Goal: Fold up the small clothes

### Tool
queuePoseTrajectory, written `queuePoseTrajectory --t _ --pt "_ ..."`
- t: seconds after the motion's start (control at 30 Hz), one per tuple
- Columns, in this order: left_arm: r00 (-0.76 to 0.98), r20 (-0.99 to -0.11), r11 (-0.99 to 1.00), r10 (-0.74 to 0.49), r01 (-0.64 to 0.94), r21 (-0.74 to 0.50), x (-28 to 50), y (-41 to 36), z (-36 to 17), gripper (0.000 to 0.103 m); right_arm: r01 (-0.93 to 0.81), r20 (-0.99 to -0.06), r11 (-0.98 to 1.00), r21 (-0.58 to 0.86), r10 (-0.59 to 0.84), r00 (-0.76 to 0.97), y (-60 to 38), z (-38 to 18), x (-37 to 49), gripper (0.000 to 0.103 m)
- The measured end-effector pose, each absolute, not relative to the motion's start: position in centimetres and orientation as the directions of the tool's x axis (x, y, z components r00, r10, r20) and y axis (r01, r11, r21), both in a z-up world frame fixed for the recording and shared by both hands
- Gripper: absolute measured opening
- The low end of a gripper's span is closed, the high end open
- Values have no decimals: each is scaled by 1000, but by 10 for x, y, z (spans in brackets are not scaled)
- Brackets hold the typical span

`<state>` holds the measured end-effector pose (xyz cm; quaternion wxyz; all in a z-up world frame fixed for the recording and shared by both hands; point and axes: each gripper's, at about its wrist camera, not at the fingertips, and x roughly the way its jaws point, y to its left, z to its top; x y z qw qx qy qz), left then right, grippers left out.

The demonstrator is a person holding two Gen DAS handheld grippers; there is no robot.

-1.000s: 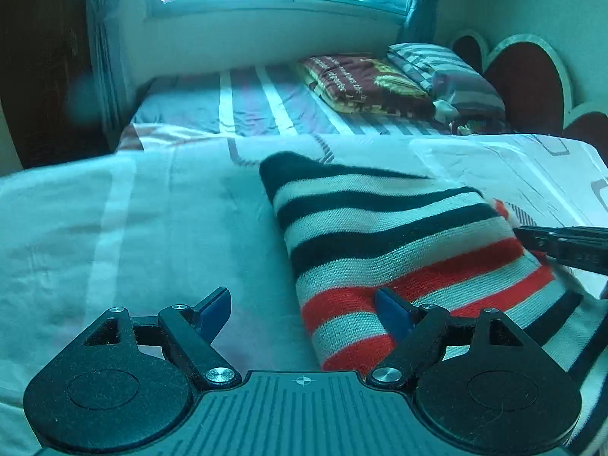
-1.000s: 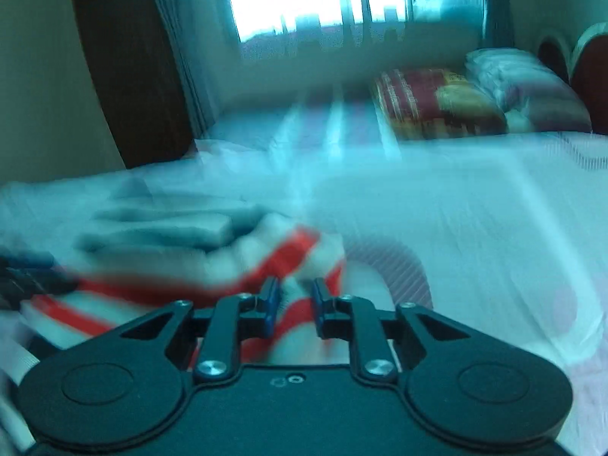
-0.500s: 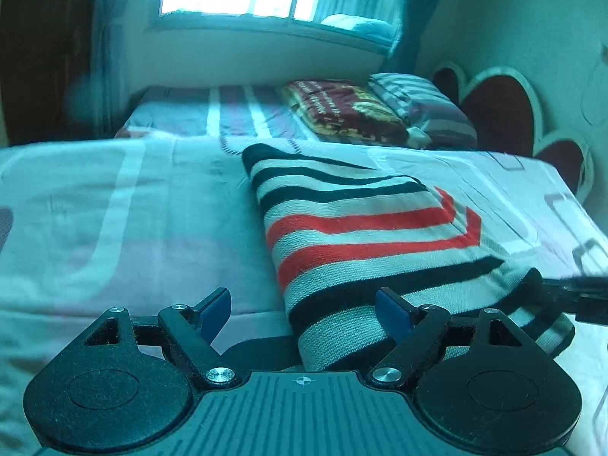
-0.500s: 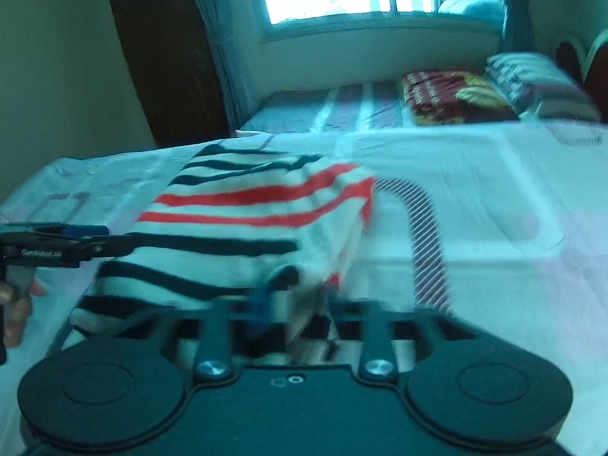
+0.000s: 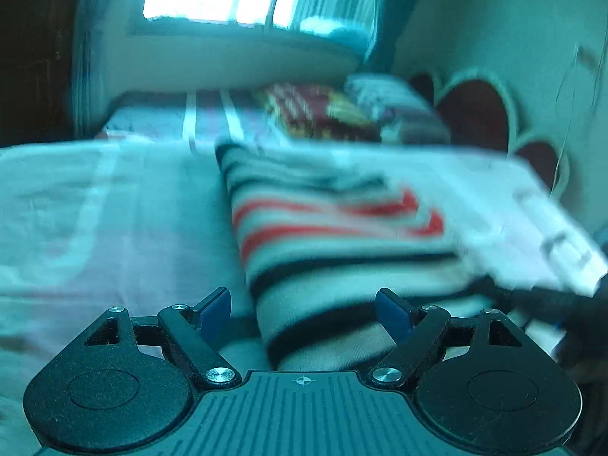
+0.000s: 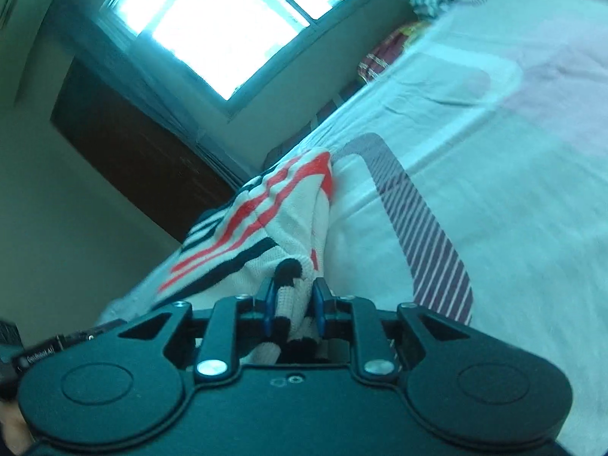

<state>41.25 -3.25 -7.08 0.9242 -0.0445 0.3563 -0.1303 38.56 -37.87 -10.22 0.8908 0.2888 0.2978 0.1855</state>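
Meanwhile, right gripper pinches the striped garment; left gripper gapes wide.

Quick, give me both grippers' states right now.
Left gripper: open, jaws wide apart, gripping nothing.
Right gripper: shut on a bunched edge of the striped knit garment.
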Motion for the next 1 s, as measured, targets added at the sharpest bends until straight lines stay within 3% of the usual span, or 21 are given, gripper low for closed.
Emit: queuePoseTrajectory --t 0.03,0.07,0.13,0.3,0.47,0.57,0.63,0.67,0.73,0.87,1.0 --pt "702 -664 966 -258 203 -161 413 -34 -83 96 -161 -429 773 614 498 754 -379 -103 386 25" --pt "706 -663 968 -249 170 -183 412 -30 -90 99 -157 -443 781 605 494 748 -377 -103 387 28" --pt "698 -663 960 -270 144 -239 409 -22 -92 99 -156 -454 789 594 489 745 -377 -101 387 29" --pt "742 -617 963 -260 155 -220 397 -19 -73 99 -152 -504 828 540 463 729 -370 -88 385 26" --pt "728 -642 970 -240 153 -189 399 -13 -73 99 -222 -423 854 471 439 793 -359 -48 374 31" --pt "723 -649 971 -236 150 -186 394 -15 -79 99 -263 -450 880 396 435 779 -344 -49 378 22" --pt "717 -653 969 -243 151 -195 392 -15 -83 99 -248 -511 924 291 370 776 -337 -59 381 8" --pt "714 -657 969 -245 156 -192 391 -16 -85 99 -234 -523 932 277 350 777 -338 -65 382 8" --pt "706 -663 968 -249 157 -195 390 -16 -90 99 -215 -518 908 361 387 763 -352 -75 384 15" --pt "705 -658 964 -263 157 -217 392 -12 -86 99 -207 -534 883 421 426 731 -358 -74 388 18" --pt "718 -636 959 -281 185 -215 401 -7 -69 99 -171 -472 841 514 443 762 -377 -55 387 41"
